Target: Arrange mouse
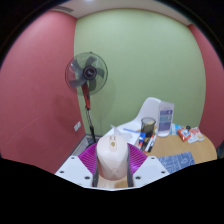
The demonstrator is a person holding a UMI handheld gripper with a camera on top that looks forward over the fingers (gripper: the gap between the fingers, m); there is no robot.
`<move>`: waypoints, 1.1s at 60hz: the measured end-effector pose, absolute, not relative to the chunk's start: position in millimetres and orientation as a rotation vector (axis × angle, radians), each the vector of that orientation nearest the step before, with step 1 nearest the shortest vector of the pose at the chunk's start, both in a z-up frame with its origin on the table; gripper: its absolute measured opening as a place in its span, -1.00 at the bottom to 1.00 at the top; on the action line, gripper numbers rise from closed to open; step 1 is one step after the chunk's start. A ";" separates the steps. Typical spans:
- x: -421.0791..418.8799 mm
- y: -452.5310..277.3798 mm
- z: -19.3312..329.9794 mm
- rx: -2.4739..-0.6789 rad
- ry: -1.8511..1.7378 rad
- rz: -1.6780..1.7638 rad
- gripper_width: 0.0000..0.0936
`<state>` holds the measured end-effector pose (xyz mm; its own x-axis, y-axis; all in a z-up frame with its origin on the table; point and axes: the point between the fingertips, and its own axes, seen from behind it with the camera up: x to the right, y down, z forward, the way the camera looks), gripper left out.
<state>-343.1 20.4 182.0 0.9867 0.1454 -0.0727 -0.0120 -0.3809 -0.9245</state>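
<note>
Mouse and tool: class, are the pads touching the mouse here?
Touching. The gripper view shows the mouse held up between the tool pads, both pressed against its sides with no gap.

Mouse [114, 160] underside hidden; far clutter [185, 133] indistinct

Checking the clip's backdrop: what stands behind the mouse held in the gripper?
Behind the mouse, clamped by the gripper, stand a fan before red and green walls, and a dark cup on the table. The mouse hides what lies directly beneath it.
</note>
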 end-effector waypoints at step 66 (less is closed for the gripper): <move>-108.1 -77.5 116.0 -2.178 0.026 -0.069 0.80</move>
